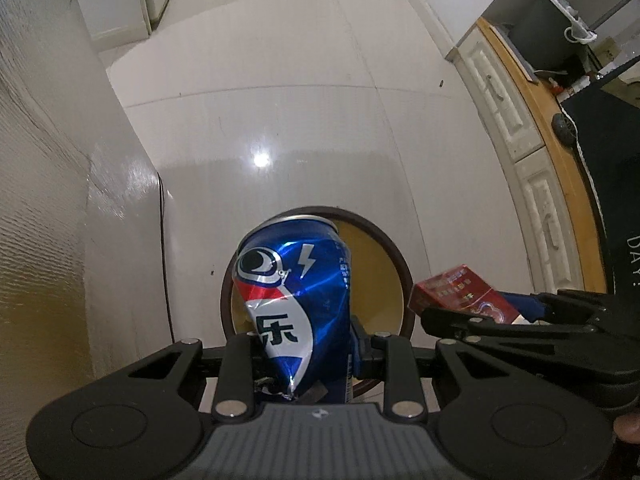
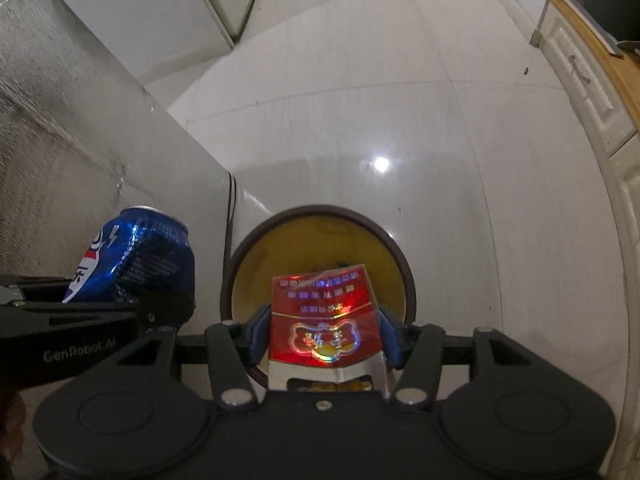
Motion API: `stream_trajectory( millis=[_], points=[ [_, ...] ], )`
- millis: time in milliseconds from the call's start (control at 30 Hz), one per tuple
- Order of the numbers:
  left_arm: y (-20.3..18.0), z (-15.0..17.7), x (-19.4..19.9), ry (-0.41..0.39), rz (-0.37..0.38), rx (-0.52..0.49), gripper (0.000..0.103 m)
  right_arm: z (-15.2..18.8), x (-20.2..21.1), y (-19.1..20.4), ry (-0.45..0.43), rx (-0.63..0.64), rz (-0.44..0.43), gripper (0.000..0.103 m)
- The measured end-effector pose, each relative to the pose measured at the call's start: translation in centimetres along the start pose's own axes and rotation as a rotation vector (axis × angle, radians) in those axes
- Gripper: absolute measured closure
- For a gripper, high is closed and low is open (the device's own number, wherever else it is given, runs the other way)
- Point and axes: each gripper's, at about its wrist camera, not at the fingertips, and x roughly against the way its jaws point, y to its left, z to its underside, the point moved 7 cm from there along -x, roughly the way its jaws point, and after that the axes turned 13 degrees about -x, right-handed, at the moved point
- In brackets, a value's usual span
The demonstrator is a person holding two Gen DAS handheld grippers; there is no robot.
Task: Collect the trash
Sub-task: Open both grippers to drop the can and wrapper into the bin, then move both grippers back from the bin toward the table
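Trash hangs above the bin [image 2: 320, 216] on the floor, ready to drop: left gripper [image 1: 304, 344] clamps the crushed can [image 1: 294, 300], right gripper [image 2: 324, 336] pinches the red pack [image 2: 324, 320].

Home interior, glossy tiled floor [image 1: 280, 80], white panelled cabinet drawers [image 1: 500, 92] (wooden top), cluttered desk [image 1: 580, 64]

Both wrist cameras look steeply down along their fingers at the white floor [image 1: 280, 120], close above the round bin [image 1: 384, 252]. The left view sits just left of the right one. They share the bin, the floor, the can [image 2: 136, 256] and the red pack [image 1: 464, 292].
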Motion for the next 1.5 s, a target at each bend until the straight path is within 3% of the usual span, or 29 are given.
stream_trajectory(
  millis=[100, 167, 533, 600, 667, 767, 1033, 1200, 1500],
  points=[
    [0.2, 0.0, -0.5, 0.011, 0.002, 0.008, 0.074, 0.1, -0.7, 0.0, 0.024, 0.0, 0.006, 0.042],
    [0.4, 0.1, -0.9, 0.018, 0.006, 0.016, 0.074, 0.3, -1.0, 0.0, 0.039, 0.005, 0.006, 0.033],
    [0.2, 0.1, -2.2, 0.049, 0.039, 0.011, 0.072, 0.6, -2.0, -0.9, 0.078, 0.039, 0.054, 0.032],
    [0.2, 0.3, -2.7, 0.066, 0.046, 0.014, 0.066, 0.6, -2.3, -1.3, 0.089, 0.053, 0.065, 0.031],
    [0.4, 0.4, -3.0, 0.076, 0.03, 0.009, 0.048, 0.8, -2.4, -1.3, 0.098, 0.07, 0.078, 0.03],
    [0.8, 0.5, -3.1, 0.081, 0.011, 0.016, 0.039, 0.8, -2.7, -1.4, 0.106, 0.09, 0.097, 0.029],
    [1.4, 0.9, -3.1, 0.092, -0.025, 0.023, 0.034, 1.2, -2.7, -1.3, 0.121, 0.115, 0.11, 0.028],
    [1.6, 1.0, -2.9, 0.097, -0.048, 0.012, 0.026, 1.5, -2.5, -1.6, 0.128, 0.135, 0.124, 0.026],
    [2.3, 1.4, -1.6, 0.1, -0.105, 0.007, 0.008, 1.3, -1.0, -2.1, 0.081, 0.118, 0.137, 0.011]
  ],
)
